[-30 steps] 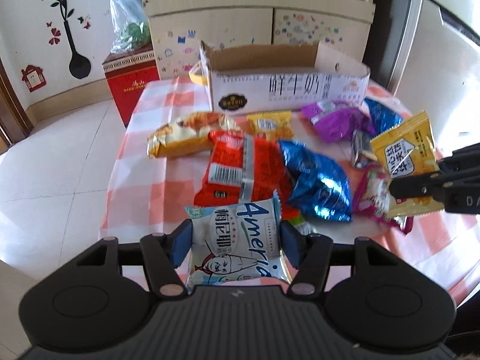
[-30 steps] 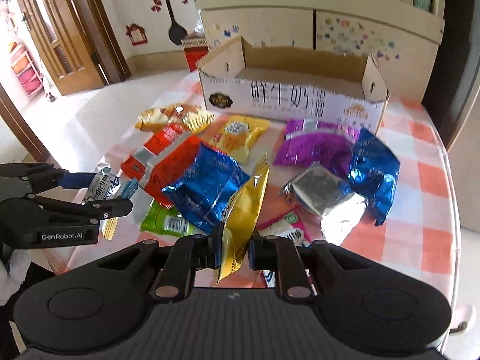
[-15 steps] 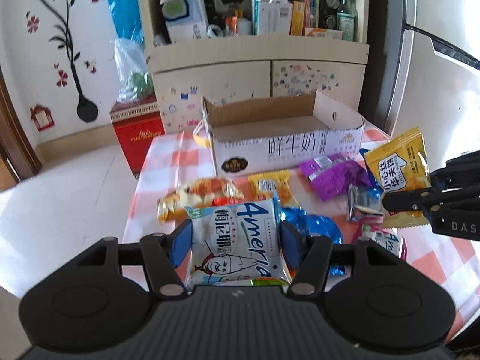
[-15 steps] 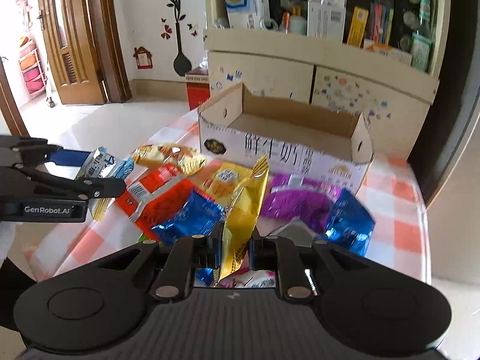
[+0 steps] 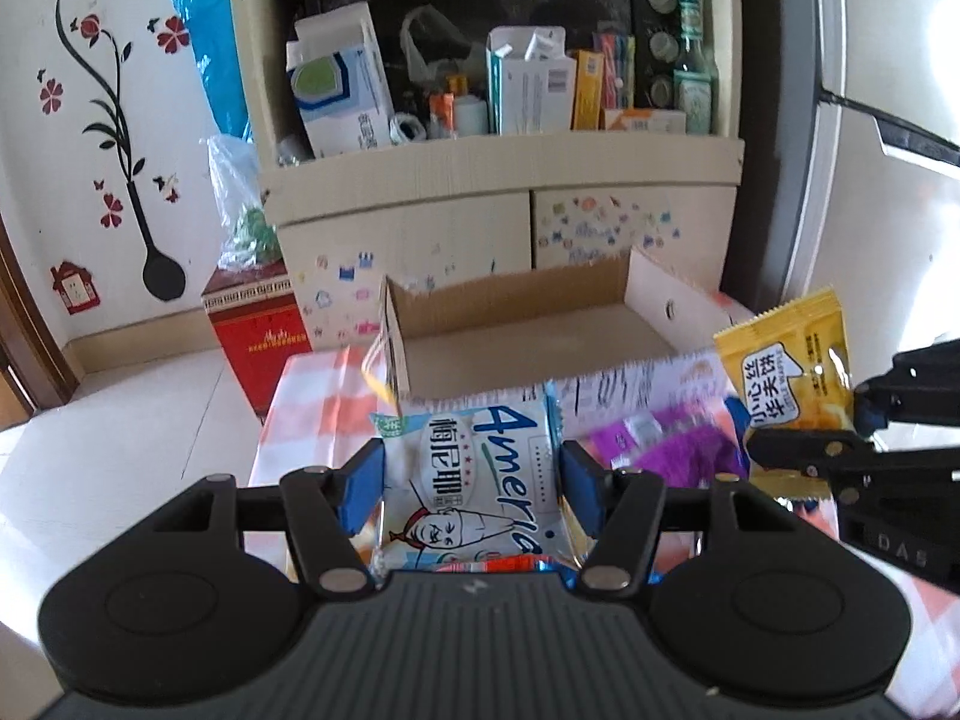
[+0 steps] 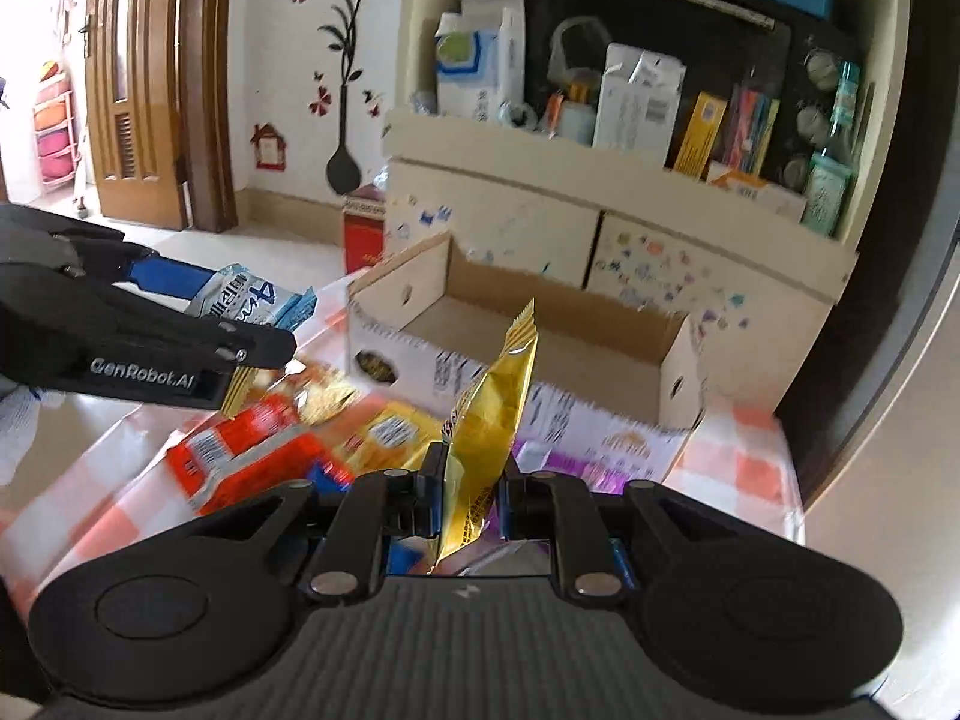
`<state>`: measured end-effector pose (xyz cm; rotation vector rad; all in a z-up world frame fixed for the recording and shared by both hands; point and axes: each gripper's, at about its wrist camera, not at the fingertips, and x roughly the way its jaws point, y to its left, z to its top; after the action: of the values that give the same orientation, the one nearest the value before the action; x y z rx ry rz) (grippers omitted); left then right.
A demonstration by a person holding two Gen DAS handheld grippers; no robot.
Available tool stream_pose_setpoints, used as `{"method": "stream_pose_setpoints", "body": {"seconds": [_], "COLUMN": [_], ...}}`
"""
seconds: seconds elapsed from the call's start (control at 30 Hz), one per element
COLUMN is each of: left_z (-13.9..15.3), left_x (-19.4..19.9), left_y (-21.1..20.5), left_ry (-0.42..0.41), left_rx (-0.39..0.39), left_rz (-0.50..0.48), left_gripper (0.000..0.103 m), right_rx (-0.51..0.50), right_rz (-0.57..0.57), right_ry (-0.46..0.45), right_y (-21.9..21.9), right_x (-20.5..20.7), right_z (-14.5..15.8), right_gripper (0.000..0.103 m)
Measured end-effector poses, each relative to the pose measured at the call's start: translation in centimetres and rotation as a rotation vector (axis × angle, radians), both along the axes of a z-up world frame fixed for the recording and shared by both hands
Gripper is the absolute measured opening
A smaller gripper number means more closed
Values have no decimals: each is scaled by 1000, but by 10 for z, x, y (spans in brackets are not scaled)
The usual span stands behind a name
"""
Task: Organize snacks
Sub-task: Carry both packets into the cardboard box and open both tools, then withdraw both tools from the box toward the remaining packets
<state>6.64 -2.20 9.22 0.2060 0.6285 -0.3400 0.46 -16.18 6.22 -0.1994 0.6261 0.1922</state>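
Observation:
My left gripper [image 5: 471, 495] is shut on a white and blue snack packet [image 5: 474, 480] and holds it in the air in front of the open cardboard box [image 5: 528, 336]. It also shows in the right wrist view [image 6: 258, 300]. My right gripper [image 6: 471, 501] is shut on a yellow snack packet [image 6: 489, 420], held upright above the table near the box [image 6: 540, 354]. That packet shows at the right of the left wrist view [image 5: 786, 372]. The box looks empty inside.
Several snack packets lie on the checked tablecloth [image 6: 756, 468]: a red one [image 6: 240, 456], a yellow one [image 6: 390, 432], a purple one [image 5: 678, 450]. A cluttered shelf unit [image 5: 498, 120] stands behind the table. A red box [image 5: 258, 336] sits on the floor.
Both grippers have risen and moved forward toward the cardboard box, each still holding its packet. The table and loose snacks now sit lower in both views.

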Motion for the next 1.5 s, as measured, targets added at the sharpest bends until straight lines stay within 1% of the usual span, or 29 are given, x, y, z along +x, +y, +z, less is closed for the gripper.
{"method": "stream_pose_setpoints", "body": {"seconds": [0.17,0.37,0.47,0.53,0.67,0.77,0.87,0.93,0.97,1.0,1.07,1.1,1.13,1.2,1.27,1.43,1.5], "left_z": [6,5,0,-3,-10,-16,-21,-26,-29,-32,-38,-39,-38,-33,-29,-24,-23], "left_x": [27,59,76,88,111,126,138,146,150,153,156,156,155,154,150,144,141], "left_y": [-9,-22,-28,-32,-37,-41,-47,-49,-50,-50,-52,-51,-50,-48,-45,-38,-37], "left_ry": [-17,-30,-31,-30,-8,5,8,25,38,43,52,57,61,58,47,58,61], "left_rx": [-32,-42,-26,-18,-38,-49,-35,-40,-41,-38,-16,-13,-17,-22,-24,-25,-12], "left_rz": [15,22,29,37,62,75,83,88,93,104,126,121,109,98,100,92,79], "left_gripper": [61,61,61,61,61,61,61,64,69,72,78,78,78,81,85,85,86], "right_rx": [-3,20,28,32,64,63,81,98,109,120,140,154,170,195,190,183,170], "right_rz": [-33,-64,-66,-73,-115,-136,-152,-166,-177,-189,-210,-220,-224,-215,-201,-168,-142], "right_ry": [-38,-72,-78,-80,-68,-62,-51,-47,-48,-52,-46,-35,-29,-28,-27,-10,4], "right_y": [-10,-21,-26,-28,-37,-38,-38,-39,-40,-41,-43,-44,-45,-45,-45,-43,-41], "right_x": [18,43,57,67,91,104,117,126,131,136,144,146,147,144,142,136,133], "right_z": [4,12,15,15,10,5,-1,-4,-6,-8,-12,-12,-11,-8,-5,0,0], "right_gripper": [20,20,20,20,20,20,20,21,22,27,39,53,57,57,59,64,67]}}
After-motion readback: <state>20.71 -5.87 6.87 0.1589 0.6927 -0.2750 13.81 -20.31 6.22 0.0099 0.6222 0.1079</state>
